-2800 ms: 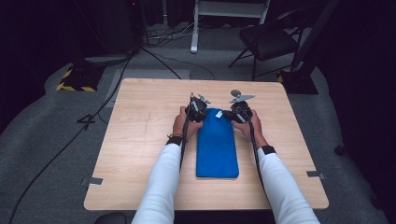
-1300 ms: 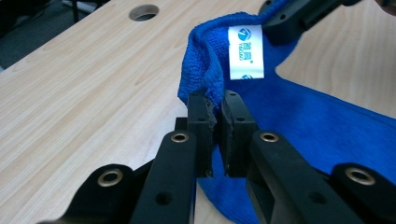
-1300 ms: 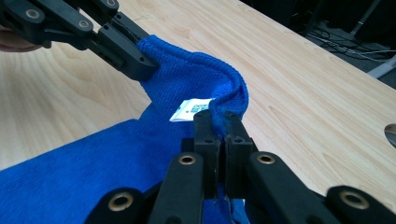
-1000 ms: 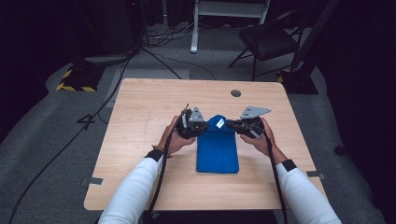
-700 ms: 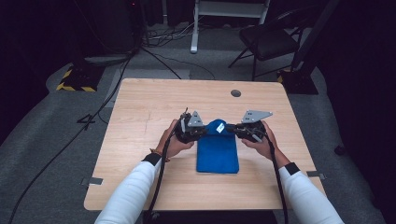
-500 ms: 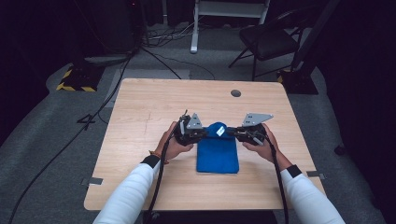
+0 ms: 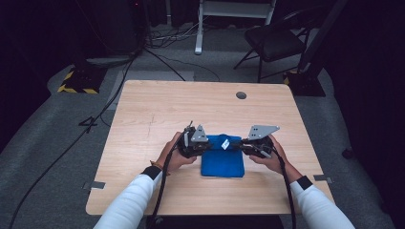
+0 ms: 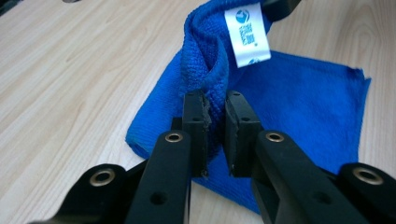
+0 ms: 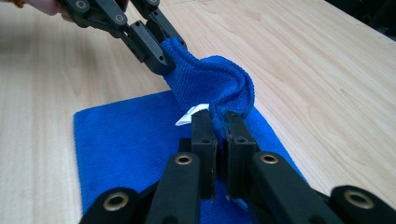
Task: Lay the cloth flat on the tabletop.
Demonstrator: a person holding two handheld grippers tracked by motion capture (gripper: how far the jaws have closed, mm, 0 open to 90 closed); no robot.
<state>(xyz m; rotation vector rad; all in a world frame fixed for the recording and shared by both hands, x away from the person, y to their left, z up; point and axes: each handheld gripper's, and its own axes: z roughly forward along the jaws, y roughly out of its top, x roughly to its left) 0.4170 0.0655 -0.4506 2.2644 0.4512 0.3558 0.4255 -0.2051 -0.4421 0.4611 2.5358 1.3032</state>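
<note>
A blue cloth point(image 7: 222, 160) lies near the middle of the wooden table point(image 7: 157, 109), its far edge lifted and folded back toward the person. My left gripper point(image 7: 206, 143) is shut on the cloth's left far corner point(image 8: 211, 93), and a white label point(image 8: 246, 33) hangs from the raised fold. My right gripper point(image 7: 240, 145) is shut on the right far corner point(image 9: 229, 100). In the right gripper view the left gripper point(image 9: 156, 58) pinches the fold from the upper left. The lower layer of cloth point(image 9: 126, 154) stays flat on the table.
A round cable hole point(image 7: 241, 95) sits in the table's far right part. A dark chair point(image 7: 272, 43) and a white stand point(image 7: 229, 14) are on the floor behind the table. Cables point(image 7: 95, 124) run across the floor at left.
Both grippers have drawn the cloth's far edge back toward the person, folding it over itself. The cloth's flat outline is now about half its earlier length.
</note>
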